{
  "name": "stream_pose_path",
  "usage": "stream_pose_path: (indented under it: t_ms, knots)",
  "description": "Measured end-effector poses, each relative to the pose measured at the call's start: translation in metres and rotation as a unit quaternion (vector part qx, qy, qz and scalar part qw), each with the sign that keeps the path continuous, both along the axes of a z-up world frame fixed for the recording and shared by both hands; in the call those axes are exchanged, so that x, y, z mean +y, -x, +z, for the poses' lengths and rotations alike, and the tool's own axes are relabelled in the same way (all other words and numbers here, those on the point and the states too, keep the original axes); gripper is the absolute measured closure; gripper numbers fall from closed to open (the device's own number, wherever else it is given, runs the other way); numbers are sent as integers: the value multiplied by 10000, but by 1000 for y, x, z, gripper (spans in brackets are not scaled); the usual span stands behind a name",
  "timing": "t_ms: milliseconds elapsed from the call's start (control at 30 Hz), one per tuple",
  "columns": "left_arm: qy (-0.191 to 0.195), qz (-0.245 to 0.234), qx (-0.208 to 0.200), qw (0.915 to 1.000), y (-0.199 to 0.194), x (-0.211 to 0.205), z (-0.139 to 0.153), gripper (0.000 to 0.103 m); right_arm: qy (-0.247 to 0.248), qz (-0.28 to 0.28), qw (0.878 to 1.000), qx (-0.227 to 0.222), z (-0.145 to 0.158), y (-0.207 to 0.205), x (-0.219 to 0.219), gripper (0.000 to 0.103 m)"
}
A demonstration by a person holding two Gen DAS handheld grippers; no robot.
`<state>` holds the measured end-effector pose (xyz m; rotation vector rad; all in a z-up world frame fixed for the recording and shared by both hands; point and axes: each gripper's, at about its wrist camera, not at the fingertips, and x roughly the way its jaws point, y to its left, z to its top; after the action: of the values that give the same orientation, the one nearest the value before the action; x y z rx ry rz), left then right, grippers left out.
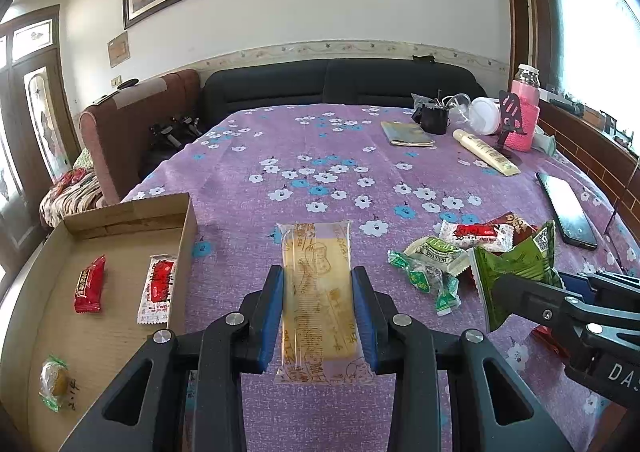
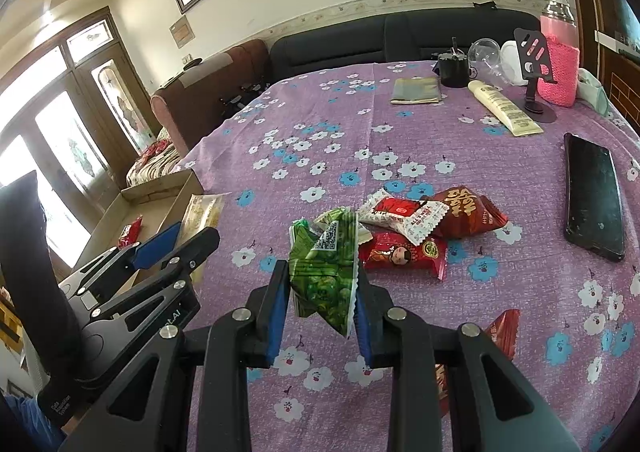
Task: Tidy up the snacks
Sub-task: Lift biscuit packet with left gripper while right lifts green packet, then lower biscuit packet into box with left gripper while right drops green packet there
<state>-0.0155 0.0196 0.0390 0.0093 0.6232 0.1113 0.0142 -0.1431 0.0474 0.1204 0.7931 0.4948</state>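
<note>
Inside the cardboard box (image 1: 120, 212) lie three snacks — left gripper (image 1: 318, 316) clamps one cake packet (image 1: 316, 252), right gripper (image 2: 322, 304) one green packet (image 2: 324, 272).

Clutter at the far right of the floral worktop (image 2: 400, 132)

A black phone (image 2: 594, 196), cream tube (image 2: 505, 108), pink knitted bottle (image 2: 558, 64) and black cup (image 2: 454, 68) near the dark sofa (image 1: 340, 82).

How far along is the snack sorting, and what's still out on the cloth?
Done: three snacks lie in the cardboard box, a red packet, a red-and-white packet and a round green-wrapped one.

In hand: the left gripper clamps a yellow cake packet; the right gripper clamps a green pea packet.

Left: a pile of red, white and green packets on the tablecloth.
</note>
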Motion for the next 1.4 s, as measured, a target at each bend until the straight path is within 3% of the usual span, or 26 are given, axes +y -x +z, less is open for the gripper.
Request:
stream_pose_path:
  t_ms: [367,667,1133,1400]
  knots:
    - [-151,12,-206,9997,11,-5,11,68,46,-88,9999,-122,2,3,-1,75]
    - [143,9,-246,9996,40,9,37,68,63,-44,9996,-273,9,9,1,75]
    - [333,886,-434,9946,89,97,50,68,202,57,9985,-499,15,21,14,75]
    - [659,1565,-210,9853,121,175,28,68,-101,866,9960,-202,32,43,65,74]
